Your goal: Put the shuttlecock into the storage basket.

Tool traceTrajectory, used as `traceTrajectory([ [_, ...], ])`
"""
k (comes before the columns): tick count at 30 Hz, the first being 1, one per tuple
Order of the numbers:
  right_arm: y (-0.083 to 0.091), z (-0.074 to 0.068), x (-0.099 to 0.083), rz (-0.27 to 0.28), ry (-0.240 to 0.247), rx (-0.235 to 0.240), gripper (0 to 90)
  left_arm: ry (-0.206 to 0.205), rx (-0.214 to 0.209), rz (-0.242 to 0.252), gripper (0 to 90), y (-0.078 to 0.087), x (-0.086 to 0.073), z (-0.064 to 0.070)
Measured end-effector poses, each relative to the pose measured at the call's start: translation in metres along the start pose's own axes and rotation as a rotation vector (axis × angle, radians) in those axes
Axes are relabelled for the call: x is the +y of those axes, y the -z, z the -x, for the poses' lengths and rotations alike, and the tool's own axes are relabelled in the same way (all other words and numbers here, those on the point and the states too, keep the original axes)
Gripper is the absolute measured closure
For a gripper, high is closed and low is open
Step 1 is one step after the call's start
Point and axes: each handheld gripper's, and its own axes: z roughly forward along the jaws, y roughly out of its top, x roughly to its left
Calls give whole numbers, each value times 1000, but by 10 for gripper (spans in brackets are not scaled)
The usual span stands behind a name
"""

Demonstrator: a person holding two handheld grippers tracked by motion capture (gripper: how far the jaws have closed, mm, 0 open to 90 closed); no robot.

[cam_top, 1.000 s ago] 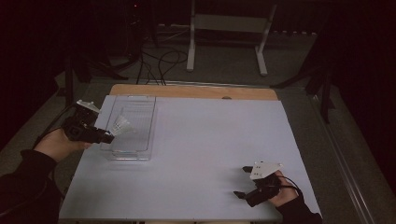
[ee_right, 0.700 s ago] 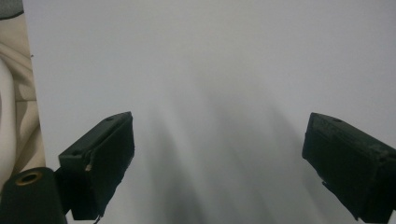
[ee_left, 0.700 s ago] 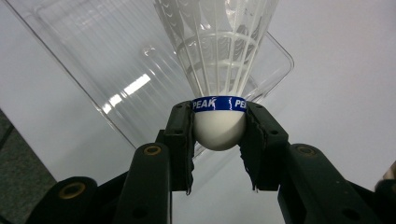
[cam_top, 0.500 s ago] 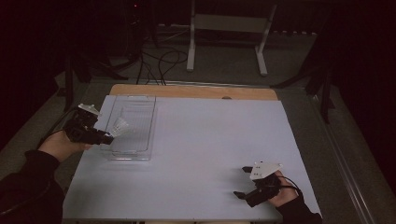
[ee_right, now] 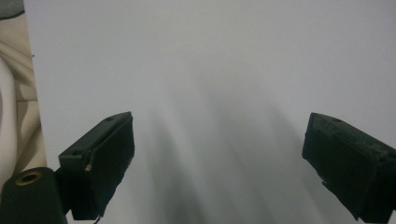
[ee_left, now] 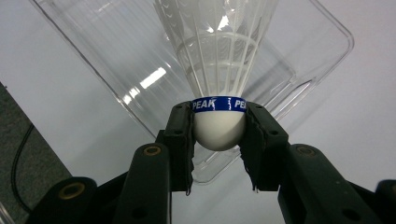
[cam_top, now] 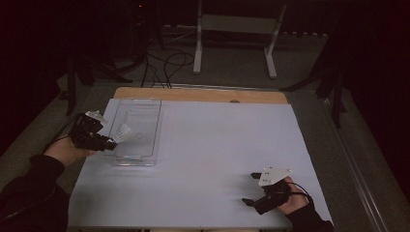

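From the high view, the left gripper (cam_top: 110, 143) is held low at the near-left edge of the clear tray (cam_top: 151, 126), its forearm coming in from the left, and it pinches a white shuttlecock (cam_top: 124, 132) that leans in over the tray's near end, feathers pointing away from the hand; the right gripper (cam_top: 250, 188) rests well apart from the tray, jaws spread. In the left gripper view the jaws clamp the shuttlecock's (ee_left: 218, 70) round cork, its long axis running straight out along them above the tray (ee_left: 322, 32). In the right gripper view the right gripper (ee_right: 217, 163) hangs wide open over the white table (ee_right: 210, 60).
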Motion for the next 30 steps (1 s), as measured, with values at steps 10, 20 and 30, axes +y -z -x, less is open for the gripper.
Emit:
traceTrajectory([
  [10,0,-1,0,-5,-1,3,95,-15,17,-44,662,-9,3,-1],
  [20,0,-1,0,-4,-4,8,95,-5,30,-67,661,-20,3,-7],
  [30,-1,0,0,-8,-6,11,95,5,37,-103,659,-24,6,-6],
])
